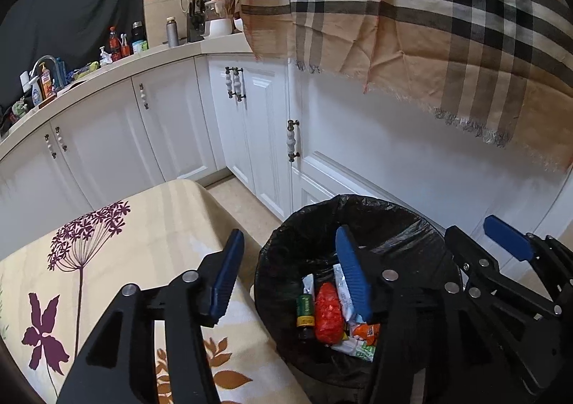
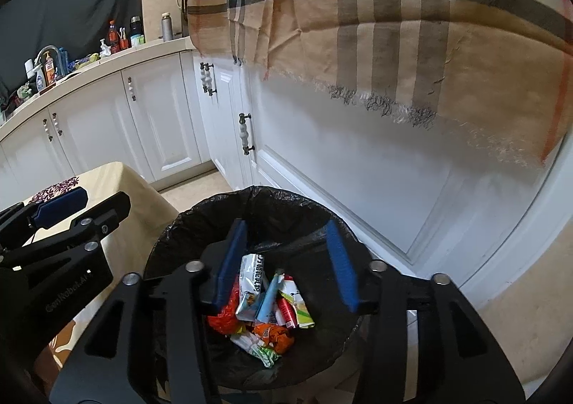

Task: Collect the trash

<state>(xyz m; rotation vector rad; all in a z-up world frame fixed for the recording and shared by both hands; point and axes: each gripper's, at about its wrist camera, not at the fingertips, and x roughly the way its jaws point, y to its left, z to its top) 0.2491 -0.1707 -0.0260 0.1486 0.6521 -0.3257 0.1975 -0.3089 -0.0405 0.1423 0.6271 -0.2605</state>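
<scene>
Tablecloth (image 1: 150, 225) with floral print at far left. Left gripper (image 1: 290, 275) over its edge and the bin rim, jaws wide apart, holding nothing. Black-lined bin (image 2: 172, 235) next, wrappers (image 2: 265, 307) piled at its bottom. Right gripper (image 2: 286, 264) above the bin, jaws spread, nothing held.

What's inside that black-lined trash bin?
The trash bin holds crumpled snack wrappers, a red-orange packet, a small green-labelled bottle and an orange wrapper. Whatever lies beneath this pile is covered, and the right gripper partly blocks the view.
</scene>
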